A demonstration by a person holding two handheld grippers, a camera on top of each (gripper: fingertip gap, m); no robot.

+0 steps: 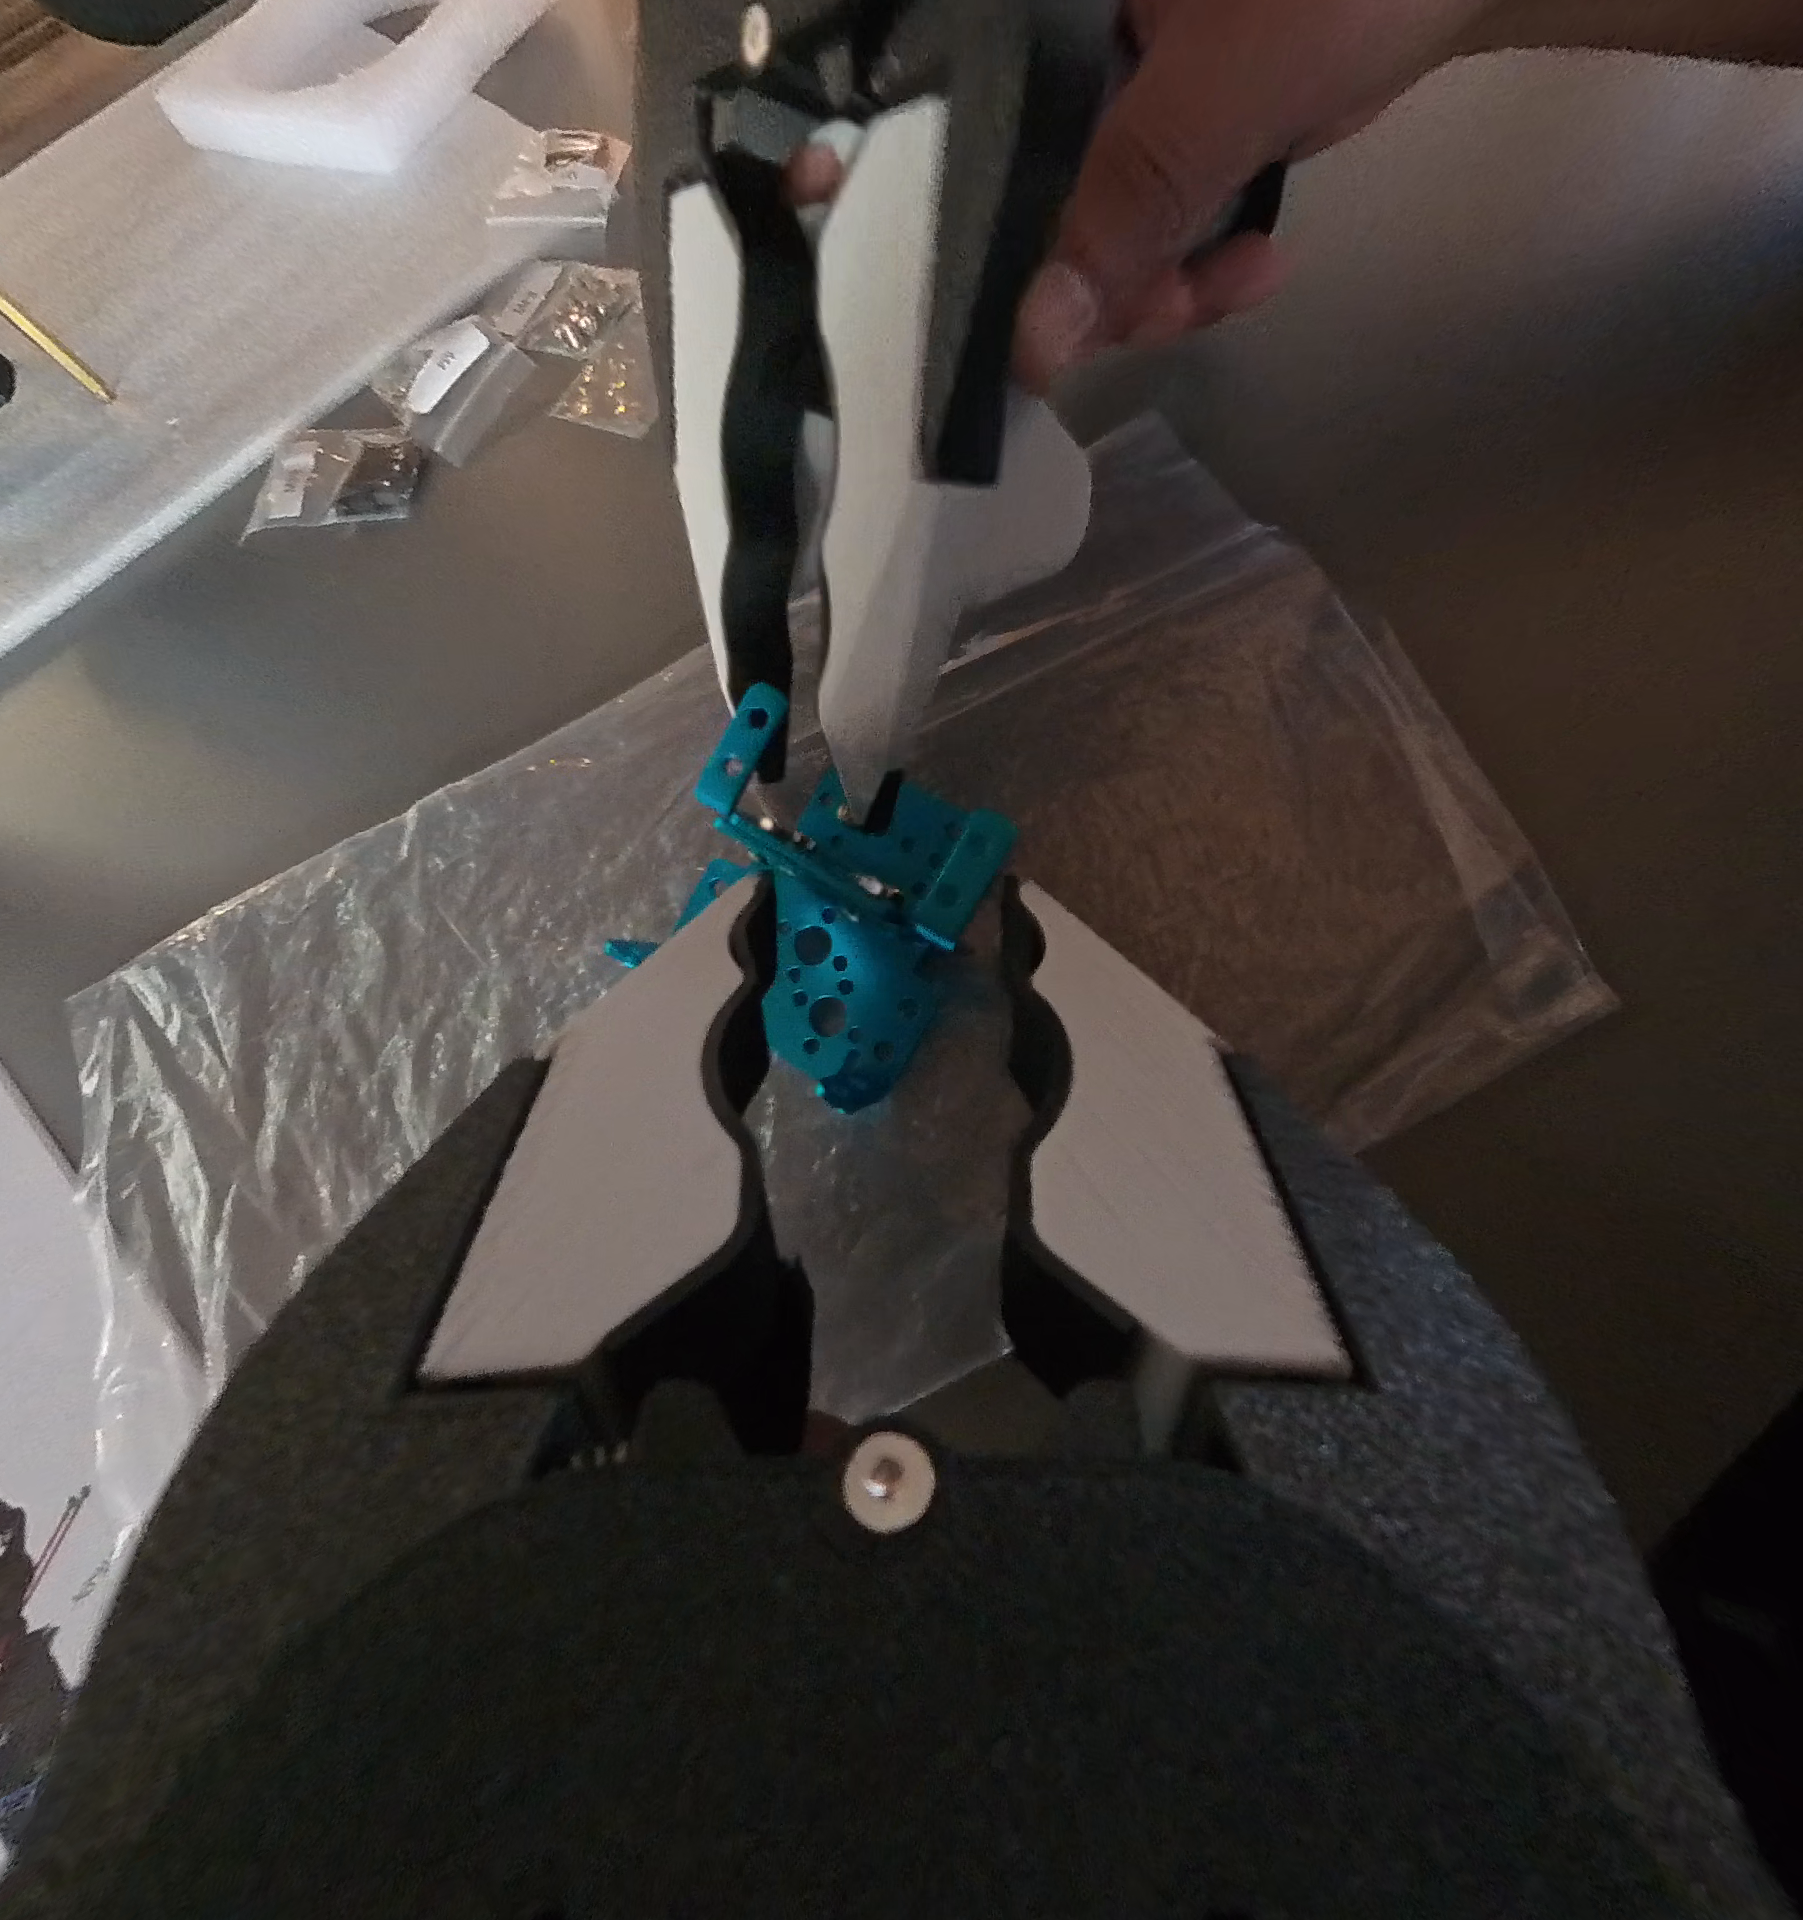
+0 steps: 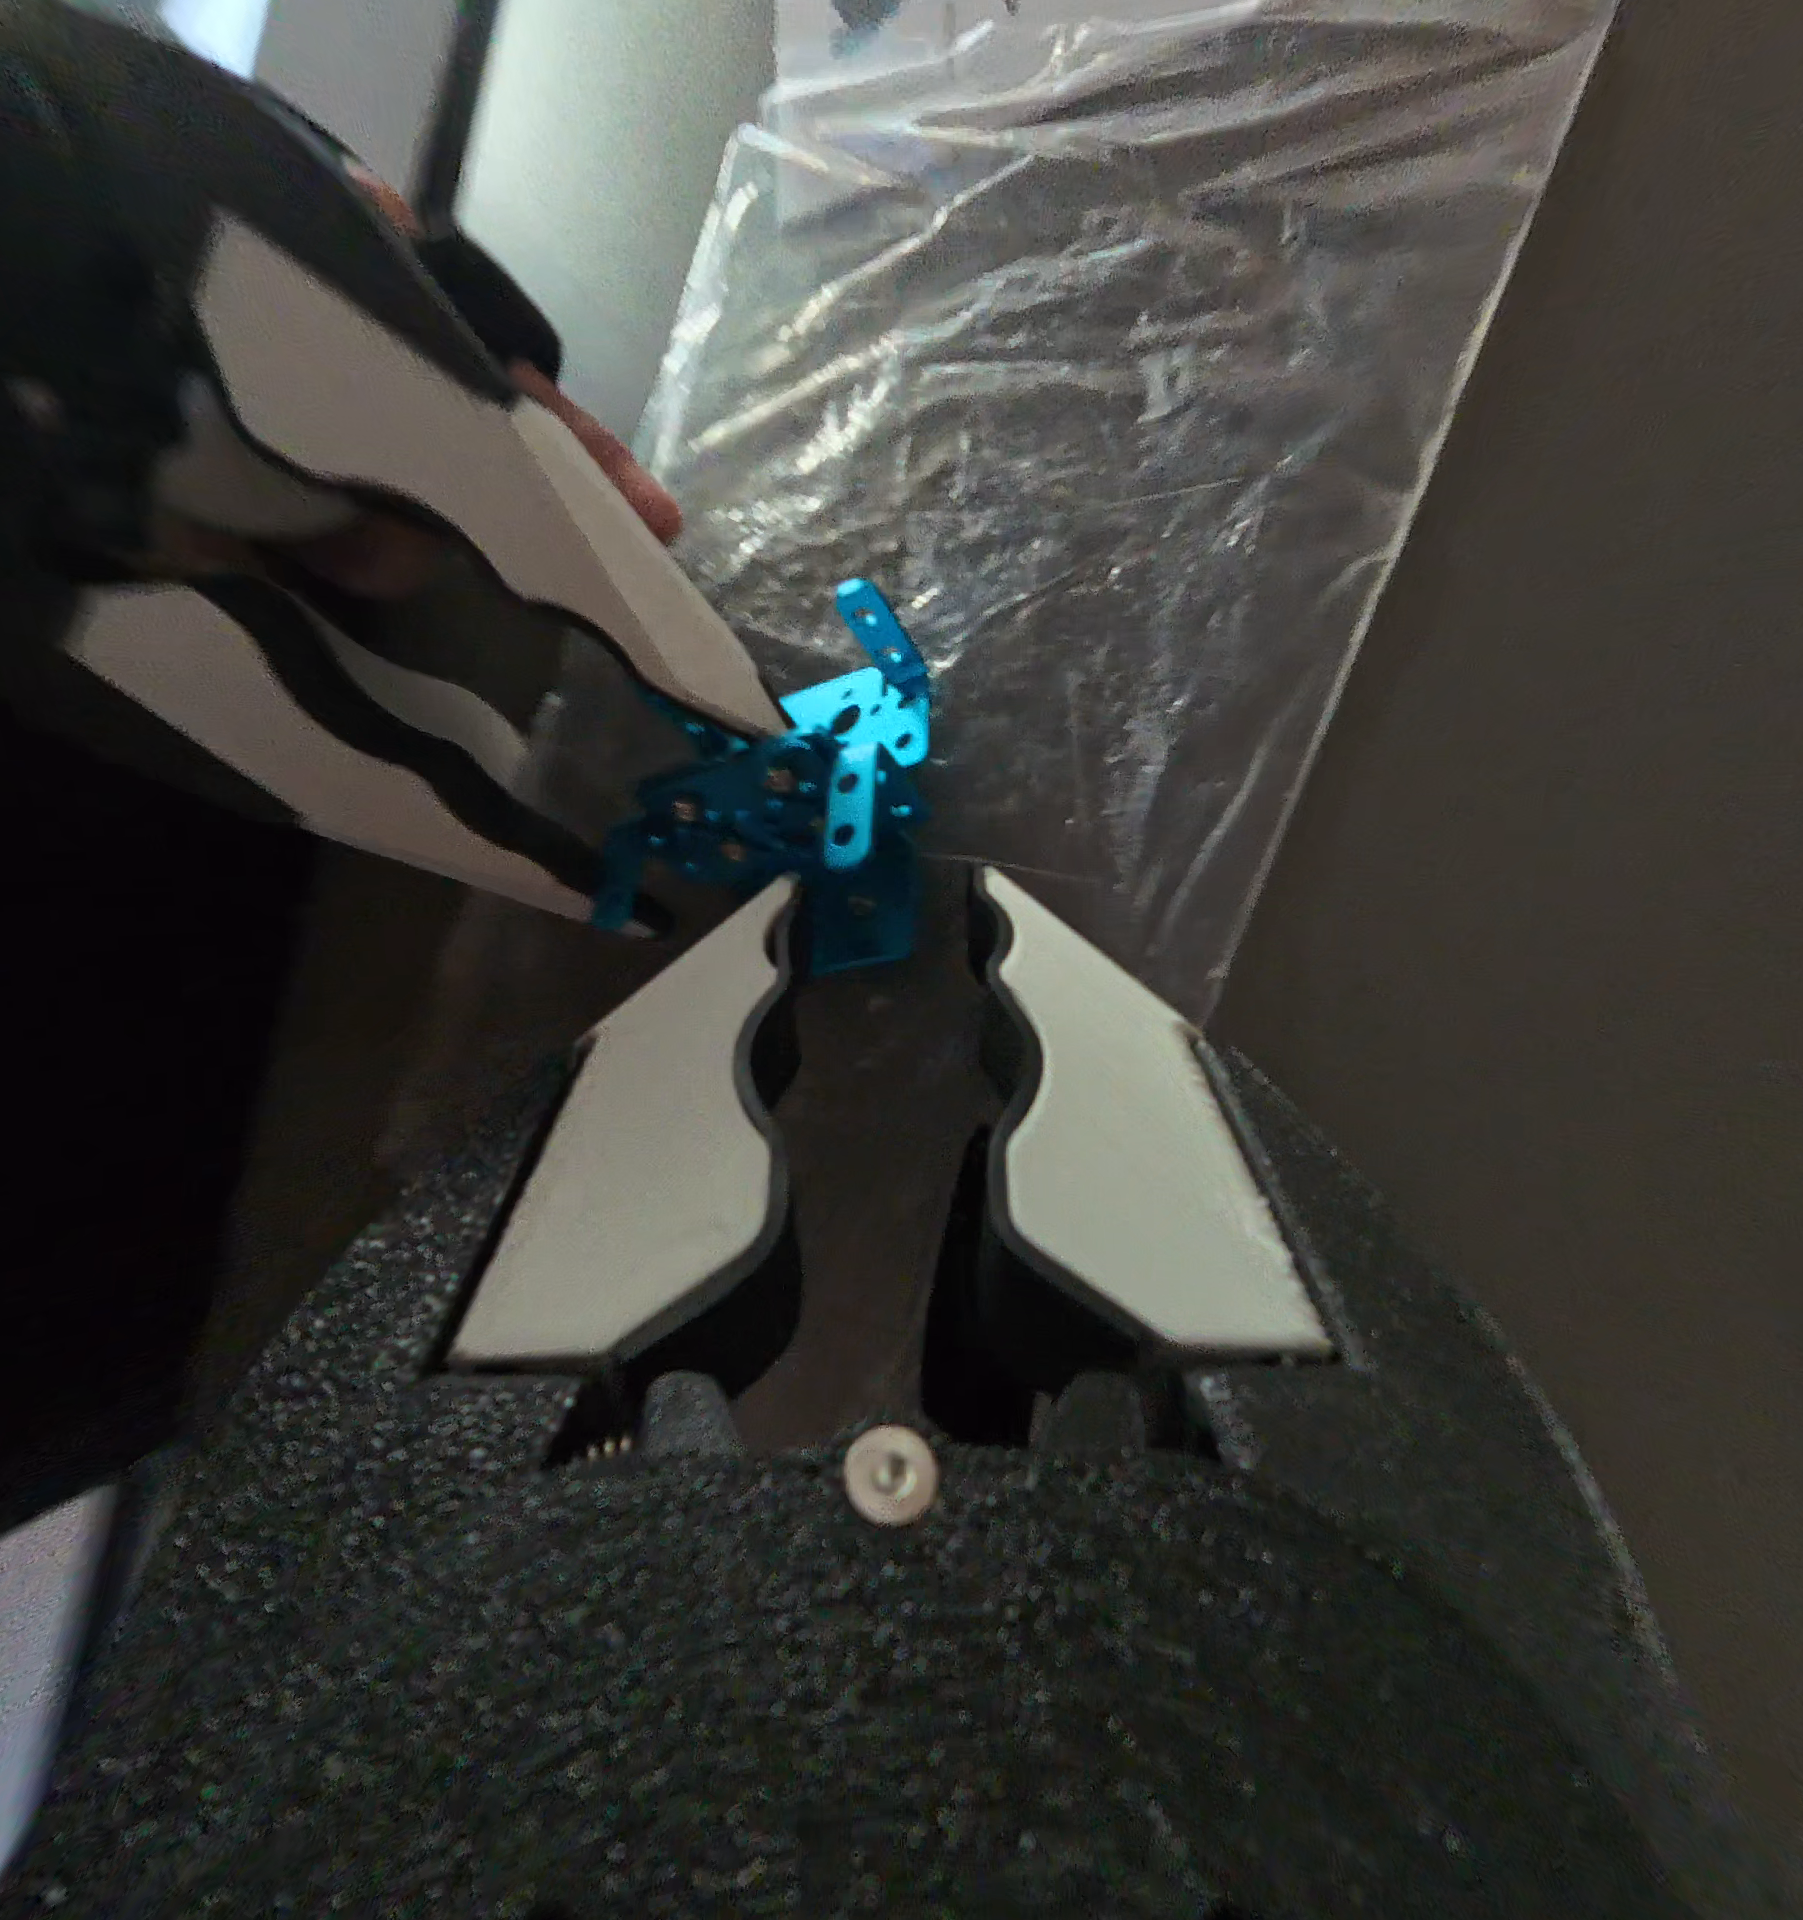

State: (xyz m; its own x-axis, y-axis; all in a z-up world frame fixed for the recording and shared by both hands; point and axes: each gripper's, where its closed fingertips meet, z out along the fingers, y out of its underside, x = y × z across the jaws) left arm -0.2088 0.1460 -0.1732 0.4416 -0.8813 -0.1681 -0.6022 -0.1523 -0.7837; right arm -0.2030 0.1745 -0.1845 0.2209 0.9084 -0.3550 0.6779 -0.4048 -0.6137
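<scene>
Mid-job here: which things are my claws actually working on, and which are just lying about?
In hand:
blue brackets, gripped by the left claw
right claw, tips at the brackets, grip unclear

Lying about:
plastic bag, beneath the brackets
parts packets
white foam
booklet
brass rod

Bracket assembly (image 1: pixel 855 935) on plastic bag (image 1: pixel 1240 790), between both tools' tips
</scene>
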